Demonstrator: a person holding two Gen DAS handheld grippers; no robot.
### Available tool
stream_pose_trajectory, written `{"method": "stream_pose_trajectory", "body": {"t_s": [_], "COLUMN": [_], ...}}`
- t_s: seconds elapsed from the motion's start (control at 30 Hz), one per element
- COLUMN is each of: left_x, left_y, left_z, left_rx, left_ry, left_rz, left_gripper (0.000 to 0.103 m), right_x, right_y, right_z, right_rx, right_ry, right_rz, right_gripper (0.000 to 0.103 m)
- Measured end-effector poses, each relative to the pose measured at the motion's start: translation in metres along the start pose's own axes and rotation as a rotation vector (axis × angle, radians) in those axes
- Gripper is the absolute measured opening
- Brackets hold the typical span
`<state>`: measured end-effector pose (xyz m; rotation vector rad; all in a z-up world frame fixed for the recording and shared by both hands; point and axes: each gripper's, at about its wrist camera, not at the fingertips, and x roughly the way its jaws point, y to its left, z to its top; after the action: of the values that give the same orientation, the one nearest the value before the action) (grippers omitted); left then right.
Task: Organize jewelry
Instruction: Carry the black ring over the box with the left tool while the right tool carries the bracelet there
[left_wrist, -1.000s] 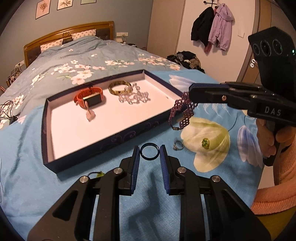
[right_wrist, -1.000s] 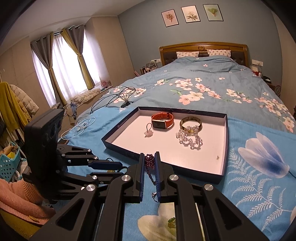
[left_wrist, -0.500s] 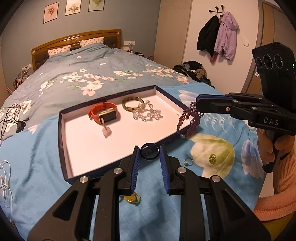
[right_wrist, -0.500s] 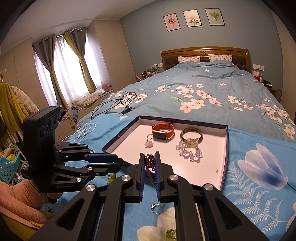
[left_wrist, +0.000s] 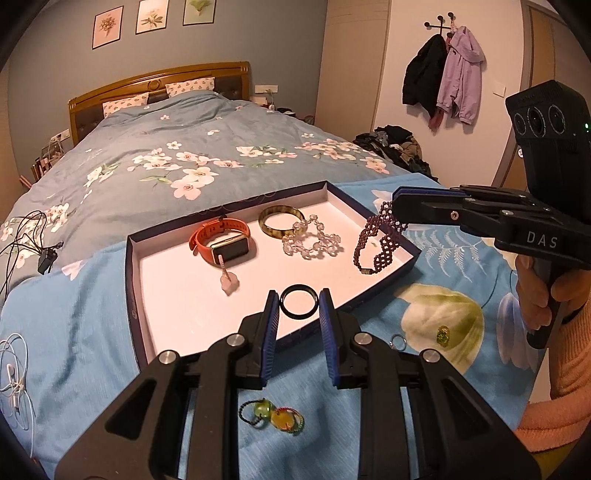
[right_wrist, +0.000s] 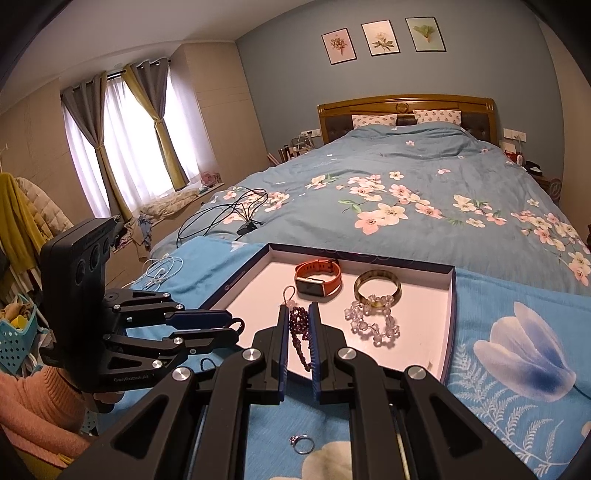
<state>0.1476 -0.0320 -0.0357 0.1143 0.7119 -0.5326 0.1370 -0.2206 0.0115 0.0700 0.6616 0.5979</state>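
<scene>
Dangling over the tray (left_wrist: 133, 280) — purple bracelet (left_wrist: 376, 240) pinched by right gripper (right_wrist: 297, 325); left gripper (left_wrist: 298, 308) clamps black ring (left_wrist: 298, 301).

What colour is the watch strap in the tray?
Orange watch strap, clearest in the left wrist view.

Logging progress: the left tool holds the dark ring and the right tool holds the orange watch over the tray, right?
Not quite. The right tool holds the purple beaded bracelet, as the left wrist view shows; the orange watch lies in the tray. The left tool does hold the dark ring.
</scene>
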Motion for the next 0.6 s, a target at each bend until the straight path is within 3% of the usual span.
{"method": "stream_pose_trajectory", "body": {"t_s": [0.6], "left_x": [0.014], "left_y": [0.009], "left_z": [0.007], "left_rx": [-0.006], "left_ry": [0.009], "left_rz": [0.027], "left_gripper": [0.022], "right_x": [0.021], "right_y": [-0.014], "right_z": [0.009], "right_rx": [0.028], "right_ry": [0.012], "right_rz": [-0.017], "right_gripper": [0.009]}}
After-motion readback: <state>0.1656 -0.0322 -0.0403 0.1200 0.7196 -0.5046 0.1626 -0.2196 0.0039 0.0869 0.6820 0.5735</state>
